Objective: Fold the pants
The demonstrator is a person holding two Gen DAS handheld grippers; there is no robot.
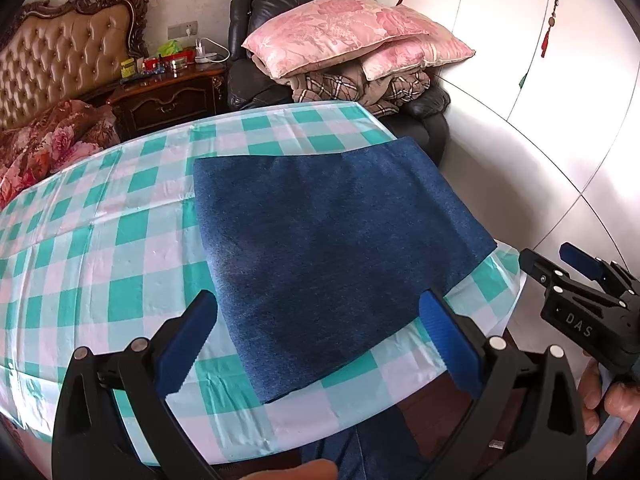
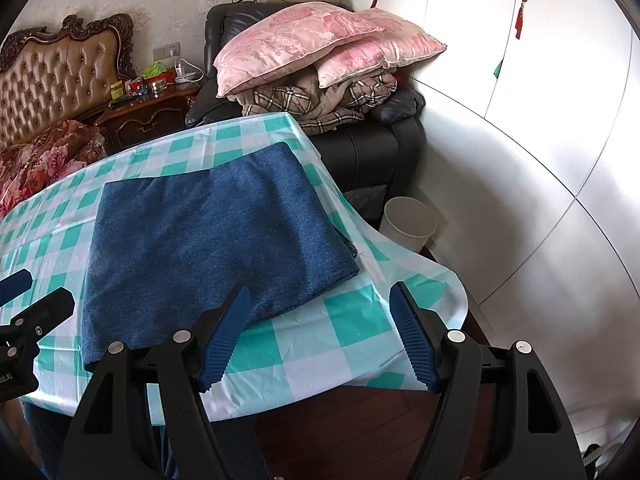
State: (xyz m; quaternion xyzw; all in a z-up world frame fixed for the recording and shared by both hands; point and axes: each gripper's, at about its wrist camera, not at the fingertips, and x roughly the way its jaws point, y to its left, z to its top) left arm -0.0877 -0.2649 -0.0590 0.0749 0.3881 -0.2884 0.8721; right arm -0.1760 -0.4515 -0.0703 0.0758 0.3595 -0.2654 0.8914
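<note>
Dark blue pants (image 1: 336,248) (image 2: 208,236) lie folded into a flat rectangle on the table with the green and white checked cloth (image 1: 100,240) (image 2: 340,320). My left gripper (image 1: 320,304) hovers open over the near edge of the pants, its blue pads spread wide and nothing held. My right gripper (image 2: 320,304) is open too, above the cloth just right of the pants' near corner. In the left wrist view the right gripper (image 1: 560,264) shows at the right edge, held by a hand.
A black armchair (image 2: 360,148) stacked with pink pillows (image 2: 312,40) and a plaid blanket stands behind the table. A white bin (image 2: 408,224) sits on the floor at the right. White wardrobe doors (image 2: 540,120) close the right side. Bed and nightstand (image 1: 168,96) at far left.
</note>
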